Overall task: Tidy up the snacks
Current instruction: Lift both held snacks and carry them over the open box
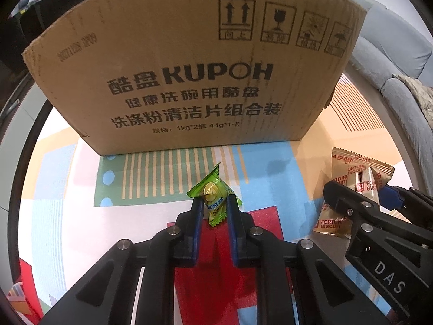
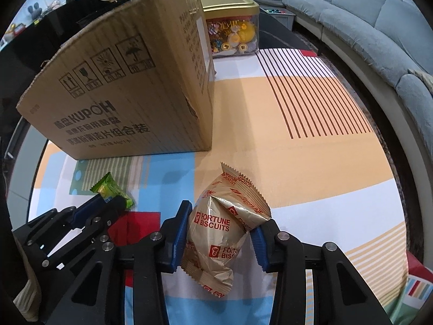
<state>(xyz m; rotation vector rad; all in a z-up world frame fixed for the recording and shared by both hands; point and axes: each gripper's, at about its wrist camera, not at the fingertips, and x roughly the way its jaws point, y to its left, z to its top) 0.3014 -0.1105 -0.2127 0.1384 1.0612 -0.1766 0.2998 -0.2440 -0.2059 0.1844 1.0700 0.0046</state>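
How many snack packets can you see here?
2: a green candy packet pinched in the left jaws, and a gold biscuit packet squeezed in the right jaws. The cardboard box may hide more.

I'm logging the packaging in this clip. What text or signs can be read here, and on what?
"KUPOH", in large letters among Chinese characters: cardboard box.
"1kg*2" and "44g*1": the box's small spec line.
Four handling pictograms (arrows up, glass, sun, umbrella): box top right; their captions are too blurred.
Faint stamped code, box upper left: unreadable.
"FORTUNE BISCUITS", repeated in red: biscuit packet.
"DAS": right hand-held gripper.
Green candy wrapper: print too small.
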